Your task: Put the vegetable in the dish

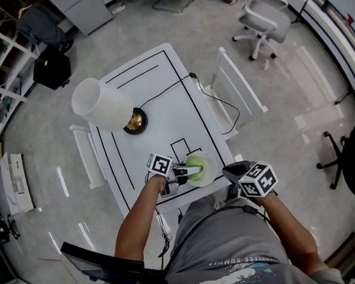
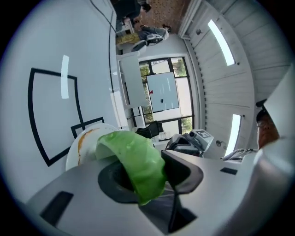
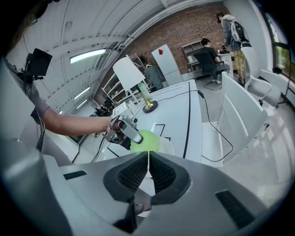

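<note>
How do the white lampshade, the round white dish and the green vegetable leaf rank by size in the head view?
White lampshade, though it stands nearer the camera.
Round white dish.
Green vegetable leaf.

**Gloss and matt about the table**

The table [image 1: 162, 97] is smooth, glossy white, and the floor [image 1: 284, 112] shines as if polished. The lamp shade [image 1: 99, 104] looks matt, its base [image 1: 135, 120] bright brass. The leaf [image 2: 138, 161] is waxy, the dish [image 2: 76, 147] glazed. On the right gripper [image 3: 148, 159] the pads [image 3: 131, 177] are dark, ribbed and matt.

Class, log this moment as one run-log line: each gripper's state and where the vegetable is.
left gripper: shut on green leaf | green leaf: over dish, not released | right gripper: shut, empty, apart from dish
</note>
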Available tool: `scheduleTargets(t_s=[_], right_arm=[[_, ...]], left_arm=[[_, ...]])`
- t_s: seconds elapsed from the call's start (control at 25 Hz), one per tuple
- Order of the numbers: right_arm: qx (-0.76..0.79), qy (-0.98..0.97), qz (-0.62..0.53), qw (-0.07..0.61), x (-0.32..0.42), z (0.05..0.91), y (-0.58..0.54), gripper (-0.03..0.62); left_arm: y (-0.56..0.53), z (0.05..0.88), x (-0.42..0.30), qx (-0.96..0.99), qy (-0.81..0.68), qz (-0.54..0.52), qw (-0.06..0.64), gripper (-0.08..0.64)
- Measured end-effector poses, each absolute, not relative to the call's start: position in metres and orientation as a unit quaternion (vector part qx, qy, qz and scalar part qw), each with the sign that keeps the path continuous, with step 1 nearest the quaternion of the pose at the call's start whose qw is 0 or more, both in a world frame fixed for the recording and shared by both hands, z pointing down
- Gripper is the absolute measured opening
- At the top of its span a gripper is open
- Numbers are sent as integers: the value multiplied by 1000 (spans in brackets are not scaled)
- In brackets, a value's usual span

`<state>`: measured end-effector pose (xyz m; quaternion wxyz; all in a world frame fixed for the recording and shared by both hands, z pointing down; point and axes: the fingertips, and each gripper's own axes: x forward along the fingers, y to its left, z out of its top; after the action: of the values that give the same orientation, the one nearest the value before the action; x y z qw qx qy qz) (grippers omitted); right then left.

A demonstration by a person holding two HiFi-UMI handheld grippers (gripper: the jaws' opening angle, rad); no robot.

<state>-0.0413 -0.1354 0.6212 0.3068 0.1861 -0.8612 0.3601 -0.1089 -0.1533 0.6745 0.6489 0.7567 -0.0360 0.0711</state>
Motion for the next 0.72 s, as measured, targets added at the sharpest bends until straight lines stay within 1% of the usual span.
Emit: scheduleTargets(t_s=[0.2, 0.28, 0.32, 0.36, 0.56, 0.72], right_arm=[[179, -862, 363, 305, -48, 624, -134, 11], [176, -862, 364, 305, -51, 626, -132, 11], [175, -862, 365, 305, -52, 627, -132, 11], [174, -862, 365, 306, -54, 629, -131, 11], [158, -865, 353, 321, -64, 635, -129, 11], [153, -865, 353, 322, -70, 636, -128, 11]], left_arm=[[-157, 672, -115, 780, -52, 101, 616, 161], [-157, 677, -120, 793, -67, 126, 593, 191], [-155, 680, -123, 798, -73, 141, 582, 229], [-153, 683, -125, 800, -77, 156, 574, 239], [-142, 695, -129, 815, -77, 234, 524, 239], [-146, 697, -129, 822, -119, 253, 496, 253]])
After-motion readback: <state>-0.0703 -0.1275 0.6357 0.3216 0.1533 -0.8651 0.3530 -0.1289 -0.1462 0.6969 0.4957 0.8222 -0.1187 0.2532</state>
